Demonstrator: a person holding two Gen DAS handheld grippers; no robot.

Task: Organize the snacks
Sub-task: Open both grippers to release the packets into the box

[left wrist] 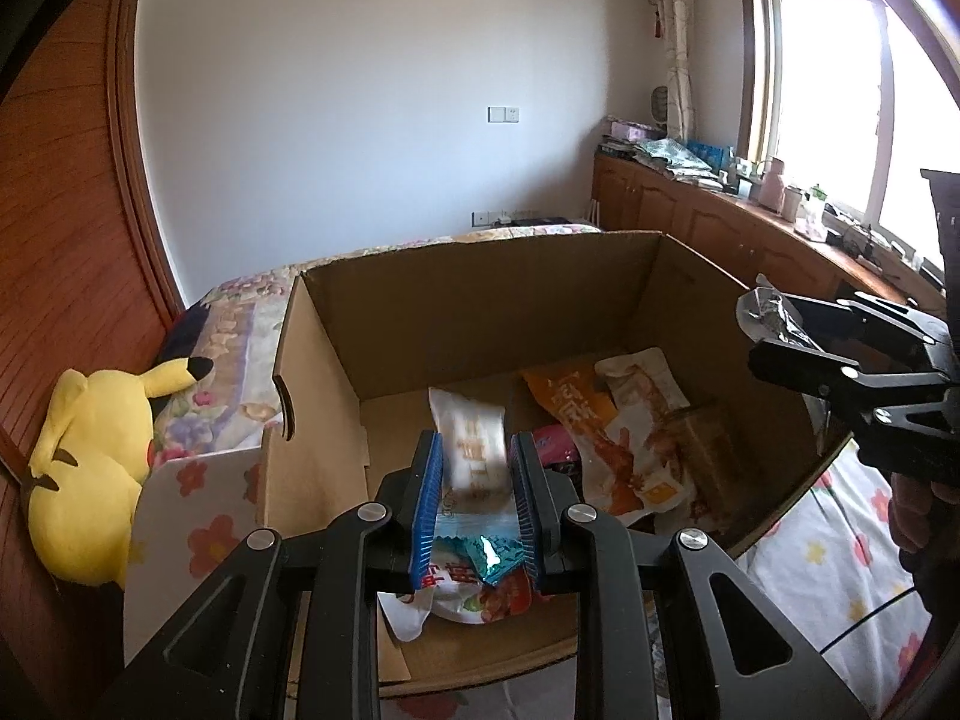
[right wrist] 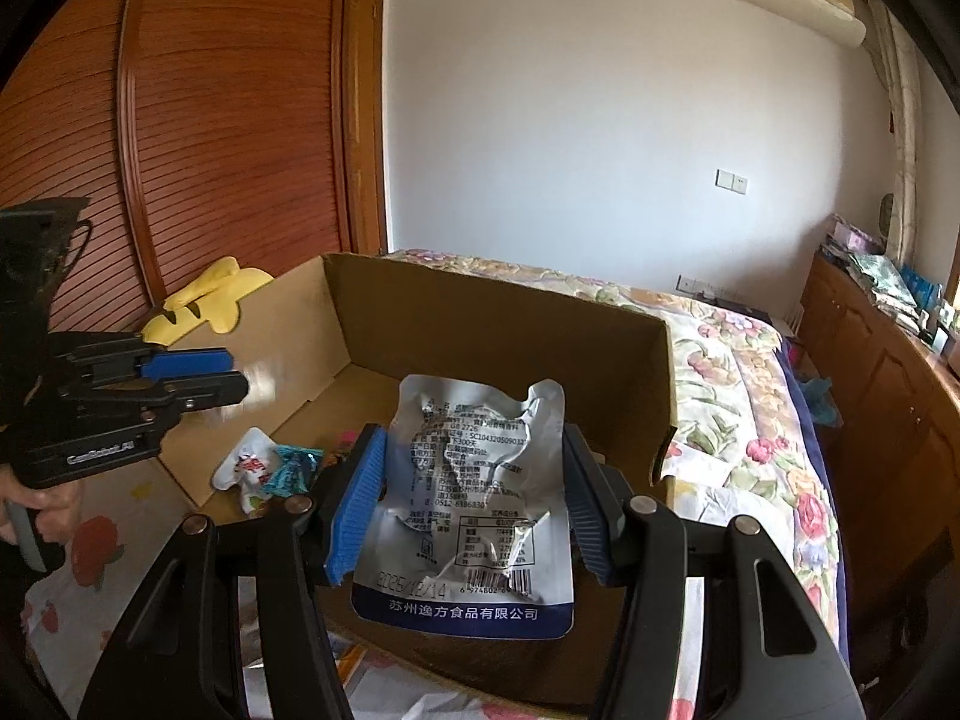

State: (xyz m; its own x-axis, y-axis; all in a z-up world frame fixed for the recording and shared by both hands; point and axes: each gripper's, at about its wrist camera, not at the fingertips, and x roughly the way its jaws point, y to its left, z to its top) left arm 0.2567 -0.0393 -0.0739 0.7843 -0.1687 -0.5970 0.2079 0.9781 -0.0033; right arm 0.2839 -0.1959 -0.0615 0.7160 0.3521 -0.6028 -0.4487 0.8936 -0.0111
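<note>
Currently both grippers hang over the open cardboard box (left wrist: 480, 300) on the flowered bedspread (right wrist: 750, 396), each with a snack; I judge this the deposit step, with release not yet done.

Left gripper (left wrist: 477, 498): jaws nearly together, clamped on the white packet (left wrist: 474, 444). From the left wrist view the packet runs along the finger line, long axis 6 to 12 o'clock, free end toward the box's far wall; its print is blurred. Beneath it on the box floor lie a white and red packet (left wrist: 456, 600) and a small teal wrapper (left wrist: 495, 558).

Right gripper (right wrist: 474, 480): jaws held wide, pads pressing the side edges of the silver pouch (right wrist: 480, 492). Printed back panel faces the camera, blue band and barcode at 6 o'clock, crumpled top at 12 o'clock, so its long axis also follows the fingers. It hangs inside the box mouth, above the floor.

An orange pouch (left wrist: 576, 414) and a white and orange pouch (left wrist: 642, 450) already sit at the box's 2 o'clock side in the left view. A yellow plush (left wrist: 96, 468) lies outside at 9 o'clock.

Next move, my judgement: lower each snack over bare cardboard, clear of the walls, then part the jaws. The silver pouch is limp and may fold on landing.
</note>
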